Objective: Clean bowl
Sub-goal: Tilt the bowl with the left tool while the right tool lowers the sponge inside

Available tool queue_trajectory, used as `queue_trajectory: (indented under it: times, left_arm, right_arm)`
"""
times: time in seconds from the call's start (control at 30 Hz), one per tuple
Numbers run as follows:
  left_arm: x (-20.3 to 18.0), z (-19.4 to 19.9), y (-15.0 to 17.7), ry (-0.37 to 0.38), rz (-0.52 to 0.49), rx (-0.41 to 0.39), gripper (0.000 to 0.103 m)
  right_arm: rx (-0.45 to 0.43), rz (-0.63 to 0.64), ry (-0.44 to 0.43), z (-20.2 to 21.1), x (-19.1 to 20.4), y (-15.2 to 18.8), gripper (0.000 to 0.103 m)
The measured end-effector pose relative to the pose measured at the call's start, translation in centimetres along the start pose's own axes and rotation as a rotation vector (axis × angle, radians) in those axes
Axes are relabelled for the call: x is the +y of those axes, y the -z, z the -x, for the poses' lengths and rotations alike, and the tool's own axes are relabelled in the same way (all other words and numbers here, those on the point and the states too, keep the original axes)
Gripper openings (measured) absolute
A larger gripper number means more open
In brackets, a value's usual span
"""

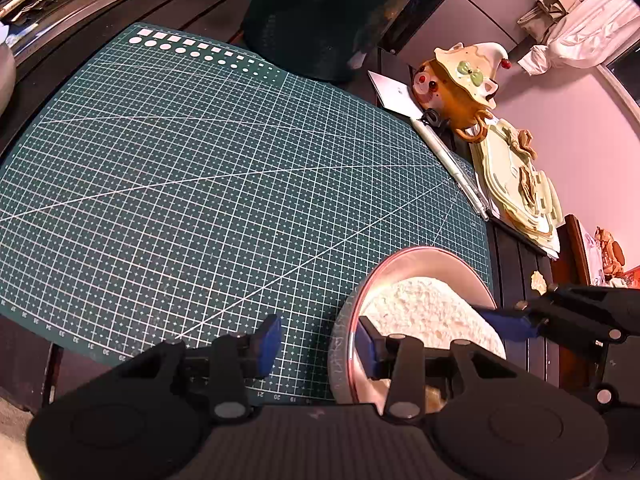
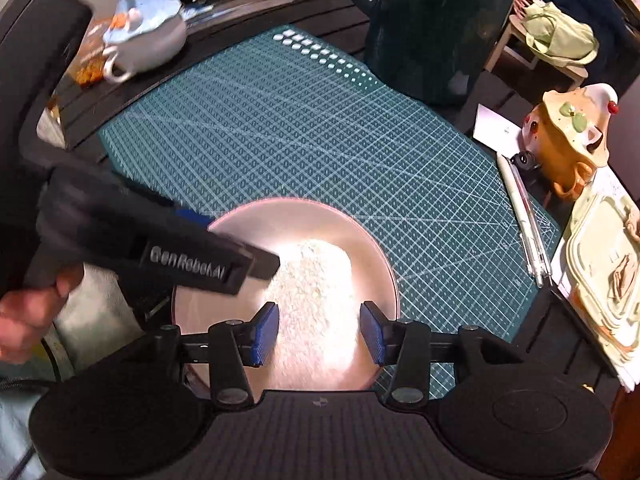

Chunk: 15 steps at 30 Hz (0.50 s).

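We see a pink bowl [image 2: 304, 216] standing at the near right corner of a green cutting mat [image 1: 200, 160] on a dark worktop [image 1: 516, 256], with a white crumpled tissue [image 2: 316, 280] lying inside it. Our left claw [image 1: 320, 344] straddles the bowl's left rim: one blue pad sits inside the bowl against the wall and the other stands outside over the mat, well apart from the rim, so this claw is open and grips nothing. In the right wrist view, our right claw [image 2: 319, 334] points down into the bowl with the tissue between its blue pads; the pads stand a little off the tissue on either side, so we read this claw as open too. In that same view the left claw's black body reaches in from the left across the bowl's near left rim, held by a hand [image 2: 28, 312] at the left edge. To the right of the mat lie a white pen [image 1: 452, 160], an orange figurine pot [image 2: 568, 140] and a stack of cream plates [image 1: 516, 188]. At the far left of the worktop stands a pale blue pot [image 2: 140, 36].
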<state>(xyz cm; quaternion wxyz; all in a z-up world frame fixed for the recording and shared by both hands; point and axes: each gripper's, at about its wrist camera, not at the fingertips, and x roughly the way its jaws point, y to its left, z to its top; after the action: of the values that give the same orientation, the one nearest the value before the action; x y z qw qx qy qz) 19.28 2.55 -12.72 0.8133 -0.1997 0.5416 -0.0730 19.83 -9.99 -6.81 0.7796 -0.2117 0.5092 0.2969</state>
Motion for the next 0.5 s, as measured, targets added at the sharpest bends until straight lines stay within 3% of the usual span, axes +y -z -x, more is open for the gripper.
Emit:
queue_trajectory:
  times: [0.13, 0.23, 0.33, 0.5]
  left_arm:
    - [0.0, 0.0, 0.0, 0.002, 0.001, 0.001, 0.04]
    - [0.1, 0.0, -0.1, 0.006, 0.008, 0.004, 0.04]
    - [0.2, 0.0, -0.1, 0.009, 0.015, 0.008, 0.037]
    - [0.4, 0.0, -0.1, 0.012, 0.016, 0.011, 0.037]
  right_arm:
    - [-0.017, -0.046, 0.06, 0.6, 0.5, 0.1, 0.015]
    - [-0.099, -0.153, 0.133, 2.3, 0.6, 0.8, 0.013]
    - [-0.153, -0.224, 0.129, 3.5, 1.0, 1.9, 0.013]
    - [-0.166, -0.278, 0.13, 2.5, 1.1, 2.2, 0.012]
